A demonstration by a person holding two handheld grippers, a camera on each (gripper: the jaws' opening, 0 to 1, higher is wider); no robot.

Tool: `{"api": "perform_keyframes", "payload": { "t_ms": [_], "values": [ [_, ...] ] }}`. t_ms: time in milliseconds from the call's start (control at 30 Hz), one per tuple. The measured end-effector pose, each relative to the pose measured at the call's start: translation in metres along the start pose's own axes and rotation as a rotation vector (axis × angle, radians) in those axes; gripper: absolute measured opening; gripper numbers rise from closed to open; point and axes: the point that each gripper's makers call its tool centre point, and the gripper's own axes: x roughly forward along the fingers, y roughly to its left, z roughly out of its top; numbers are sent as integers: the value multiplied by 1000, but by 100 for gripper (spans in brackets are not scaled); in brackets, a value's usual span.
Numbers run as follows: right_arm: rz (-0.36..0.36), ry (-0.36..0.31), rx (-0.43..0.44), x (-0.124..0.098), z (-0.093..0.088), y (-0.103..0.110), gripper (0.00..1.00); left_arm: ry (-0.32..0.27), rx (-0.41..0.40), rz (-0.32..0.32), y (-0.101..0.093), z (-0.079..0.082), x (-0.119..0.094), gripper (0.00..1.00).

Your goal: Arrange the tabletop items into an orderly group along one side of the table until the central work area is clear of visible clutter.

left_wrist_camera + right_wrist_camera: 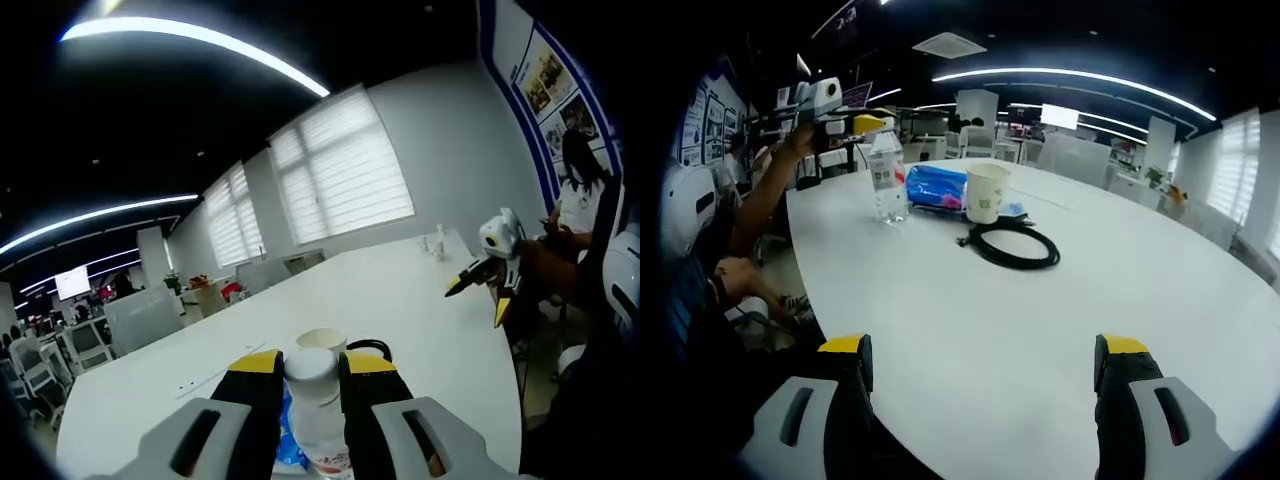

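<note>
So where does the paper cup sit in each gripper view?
Left gripper view: the paper cup peeks up at bottom centre, just behind the water bottle held between the jaws.
Right gripper view: the paper cup stands upper centre, right of the water bottle.
Shared landmark: the black cable coil lying beside the cup.

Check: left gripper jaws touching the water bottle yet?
Touching. In the left gripper view the left gripper has both jaws pressed against the water bottle just below its cap, with no gap visible. The right gripper view shows the same gripper at the bottle's cap.
</note>
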Motion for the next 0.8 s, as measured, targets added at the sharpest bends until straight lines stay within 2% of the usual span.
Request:
{"api": "perform_keyframes", "payload": {
  "t_ms": [800],
  "values": [
    [-3,4,16,1,-8,-2,88,11,-16,-21,8,-3,12,19]
  ]
}}
